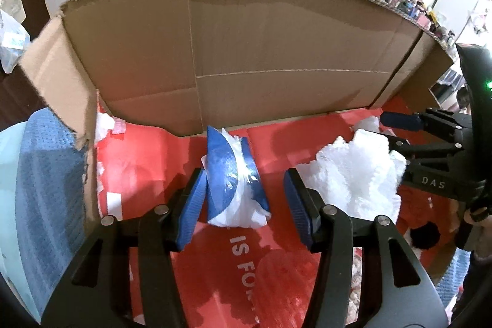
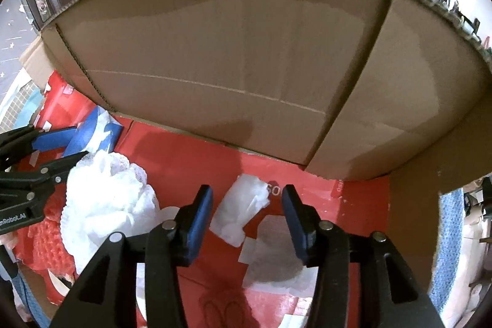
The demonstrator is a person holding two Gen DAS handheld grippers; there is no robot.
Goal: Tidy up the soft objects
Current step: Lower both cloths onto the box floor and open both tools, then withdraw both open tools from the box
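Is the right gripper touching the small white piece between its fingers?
Apart. The right wrist view shows red floor on both sides between the right gripper and the white piece; neither pad reaches it.

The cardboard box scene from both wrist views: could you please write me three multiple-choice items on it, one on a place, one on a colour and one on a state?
1. Where does the blue and white packet lie?
A. on the red floor of the box
B. on the blue towel
C. on top of the box wall

2. What colour are the pads of the left tongs?
A. green
B. blue
C. yellow

3. How do the right tongs stand over the small white packet?
A. clamped on it
B. open, pads clear of it
C. shut beside it

Answers: 1 A, red floor shows all around it. 2 B, both pads are blue. 3 B, red floor shows between the pads and the packet.
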